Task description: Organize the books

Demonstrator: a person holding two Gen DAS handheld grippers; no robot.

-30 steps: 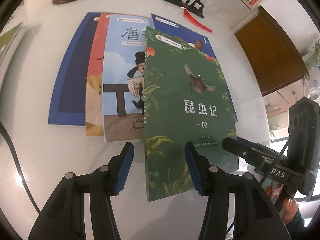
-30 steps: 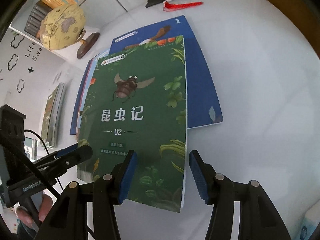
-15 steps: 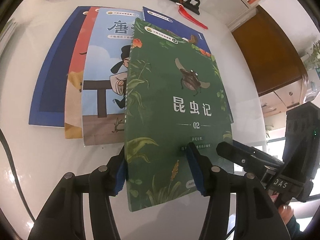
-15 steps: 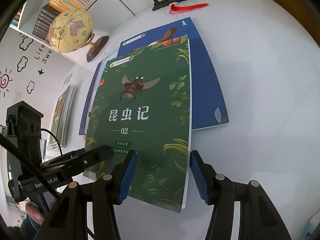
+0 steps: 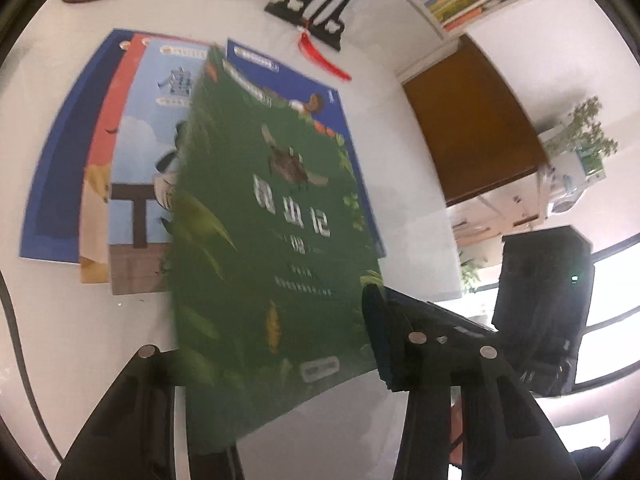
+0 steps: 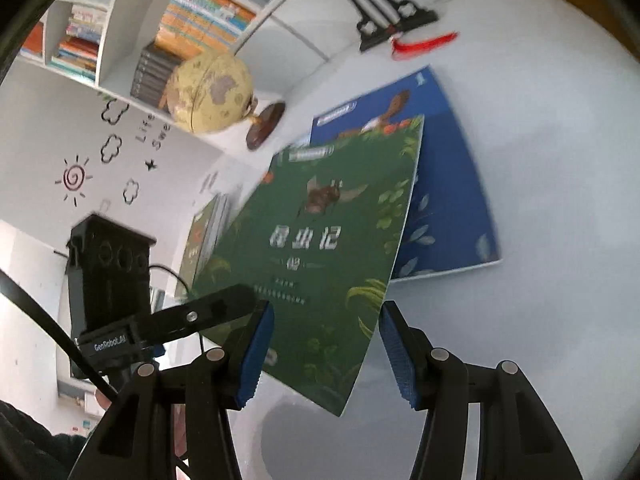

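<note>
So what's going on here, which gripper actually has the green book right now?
The left gripper has it: its jaws have just been closing on the near edge of the green book, which is tilted up off the white table. The right gripper hangs open at the book's near right corner, pads not pressing it. The other books lie fanned flat on the table, with the blue book partly underneath the green one.

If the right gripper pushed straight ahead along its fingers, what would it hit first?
Most likely the green book, whose lifted lower edge hangs between the right gripper's open fingers; depth is blurred, so it might pass just under it.
</note>
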